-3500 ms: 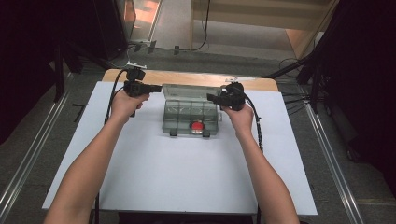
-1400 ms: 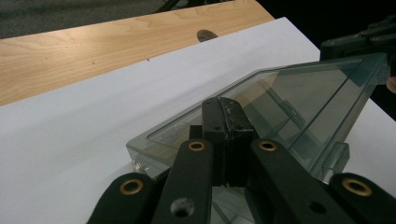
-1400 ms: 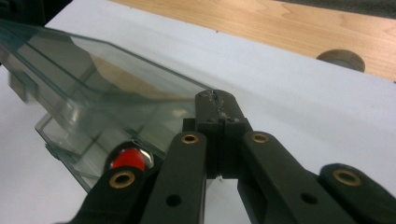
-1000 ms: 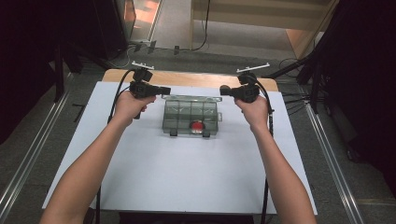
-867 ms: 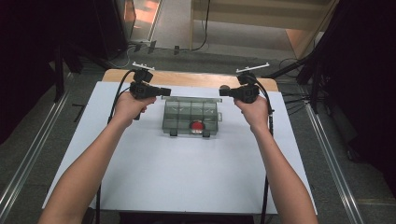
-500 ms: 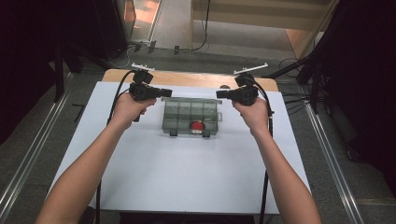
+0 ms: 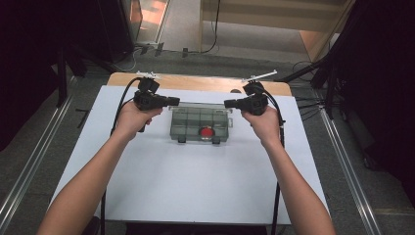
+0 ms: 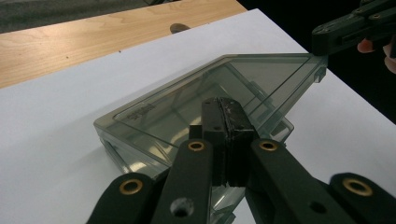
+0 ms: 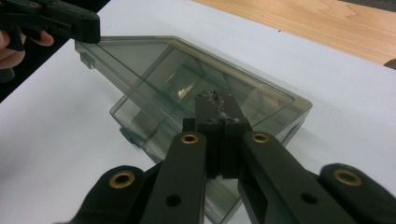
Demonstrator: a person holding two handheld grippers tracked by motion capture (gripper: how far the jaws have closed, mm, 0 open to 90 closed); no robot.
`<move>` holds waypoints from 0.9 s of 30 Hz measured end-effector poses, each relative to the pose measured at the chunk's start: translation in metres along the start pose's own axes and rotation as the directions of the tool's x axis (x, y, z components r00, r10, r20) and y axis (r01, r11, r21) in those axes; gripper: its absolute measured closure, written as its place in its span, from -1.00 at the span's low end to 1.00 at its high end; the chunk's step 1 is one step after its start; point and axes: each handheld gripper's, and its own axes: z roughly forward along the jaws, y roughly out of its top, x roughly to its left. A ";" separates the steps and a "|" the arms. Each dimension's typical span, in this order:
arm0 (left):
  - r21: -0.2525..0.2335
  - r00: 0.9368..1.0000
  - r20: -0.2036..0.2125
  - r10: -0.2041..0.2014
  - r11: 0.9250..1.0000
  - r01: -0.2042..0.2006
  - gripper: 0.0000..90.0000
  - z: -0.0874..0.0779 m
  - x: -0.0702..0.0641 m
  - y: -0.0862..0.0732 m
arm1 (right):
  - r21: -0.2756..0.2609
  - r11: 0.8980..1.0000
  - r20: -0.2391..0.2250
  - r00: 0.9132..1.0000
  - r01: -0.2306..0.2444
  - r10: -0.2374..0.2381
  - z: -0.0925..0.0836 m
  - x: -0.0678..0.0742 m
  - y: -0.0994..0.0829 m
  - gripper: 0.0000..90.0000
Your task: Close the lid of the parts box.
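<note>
High view, clear smoky plastic compartment box (image 7: 200, 123) w/ lid raised, both grippers (image 7: 172, 101) (image 7: 227, 103) pressed together, empty.

Left tongs (image 7: 177, 102) jaws closed; right tongs (image 7: 226, 103) closed; tips facing inward.

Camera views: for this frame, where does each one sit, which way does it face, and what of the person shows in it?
High view: above the person's side, looking forward and down at the white table; both forearms, the left gripper and the right gripper flank the clear compartment box.
Left gripper view: rides the left gripper, looking along its shut jaws at the box's raised lid.
Right gripper view: rides the right gripper, jaws shut, facing the lid from the opposite side.
Shared: each gripper view shows the other gripper at a lid corner.
</note>
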 end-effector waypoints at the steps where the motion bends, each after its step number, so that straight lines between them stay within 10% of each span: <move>1: 0.000 1.000 0.001 0.002 1.000 -0.002 1.00 0.000 0.000 -0.001 | 0.001 1.000 0.000 1.000 -0.001 0.001 0.001 0.000 -0.001 1.00; 27: 0.007 1.000 0.016 0.013 1.000 -0.013 0.99 0.005 -0.005 -0.021 | 0.020 1.000 -0.006 1.000 0.004 -0.004 0.006 0.003 -0.020 1.00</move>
